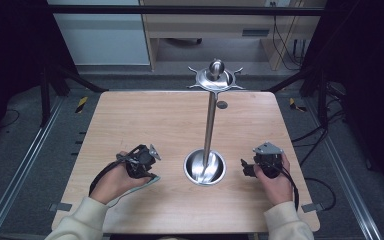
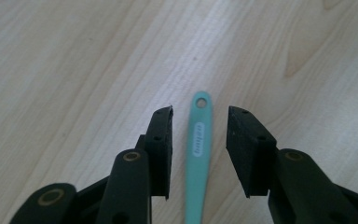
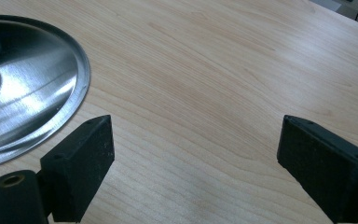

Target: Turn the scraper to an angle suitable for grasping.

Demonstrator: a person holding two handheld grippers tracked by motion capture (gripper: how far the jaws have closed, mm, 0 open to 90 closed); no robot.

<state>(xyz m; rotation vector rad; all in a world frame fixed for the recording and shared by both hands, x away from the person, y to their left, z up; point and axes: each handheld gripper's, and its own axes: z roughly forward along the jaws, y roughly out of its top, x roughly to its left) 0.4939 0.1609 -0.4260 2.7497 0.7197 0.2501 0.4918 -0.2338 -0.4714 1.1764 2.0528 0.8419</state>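
The left gripper point(image 2: 199, 144) points down at the wooden worktop point(image 2: 74, 60), its two black jaws apart. Between them, touching neither, lies a slim teal handle point(image 2: 198, 158) flat on the wood. Its rounded end, with a small hanging hole, reaches just past the jaw tips, and a small white label sits on it between the jaws. In the high view the left gripper point(image 1: 147, 161) is held in the person's left hand point(image 1: 114, 181), and a pale teal strip point(image 1: 147, 181) shows on the worktop just under and beside it.

The right gripper point(image 3: 193, 161) hovers low over bare wood with its jaws wide apart and nothing between them. Just beyond its left jaw is the rim of a shiny metal dish point(image 3: 28, 88), the round base of a stand. In the high view the right gripper point(image 1: 247, 167) sits in the right hand point(image 1: 275, 182), near that base point(image 1: 205, 167) and apart from it. From the base a thin metal pole point(image 1: 210, 122) rises to a round top plate with hooks point(image 1: 216, 79). The stand is between the two grippers.
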